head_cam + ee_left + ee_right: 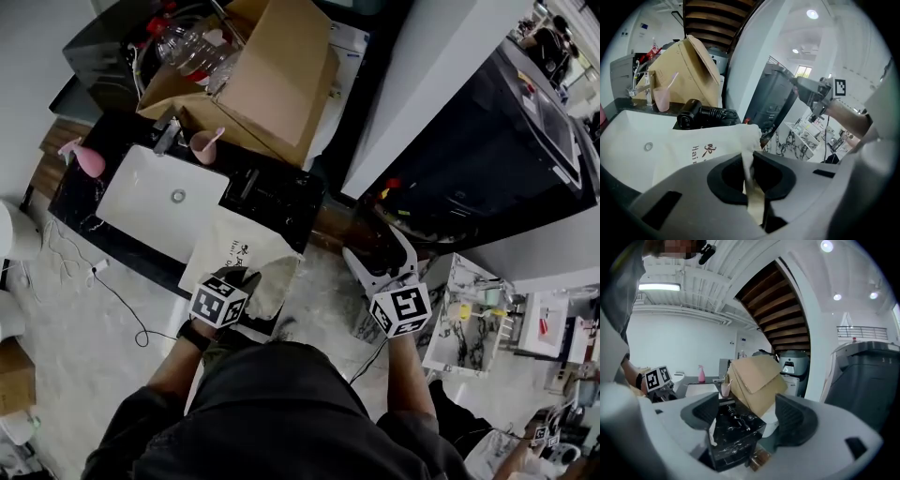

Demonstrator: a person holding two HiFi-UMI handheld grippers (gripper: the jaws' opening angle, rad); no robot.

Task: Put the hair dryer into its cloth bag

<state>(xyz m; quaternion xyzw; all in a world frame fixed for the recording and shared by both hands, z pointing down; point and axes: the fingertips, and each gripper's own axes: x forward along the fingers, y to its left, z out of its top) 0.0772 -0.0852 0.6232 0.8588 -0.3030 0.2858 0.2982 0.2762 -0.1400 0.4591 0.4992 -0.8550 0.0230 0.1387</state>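
The cream cloth bag (pixel 234 246) with dark print hangs over the front edge of the black marble counter (pixel 291 211). My left gripper (pixel 246 277) is shut on the bag's upper edge; in the left gripper view a fold of the cloth (pixel 749 154) is pinched between the jaws. The black hair dryer (pixel 701 114) lies on the counter behind the bag, its cord coiled beside it. My right gripper (pixel 384 255) is held off the counter's right end with its jaws wide open and nothing between them. In the right gripper view the dryer (pixel 731 416) lies ahead on the counter.
A white sink (pixel 164 197) is set into the counter, with a pink cup (pixel 204 142) and a faucet behind it. A big cardboard box (pixel 272 75) leans at the back. A small marble table (pixel 464 319) stands at right, a dark machine (pixel 487 141) beyond it.
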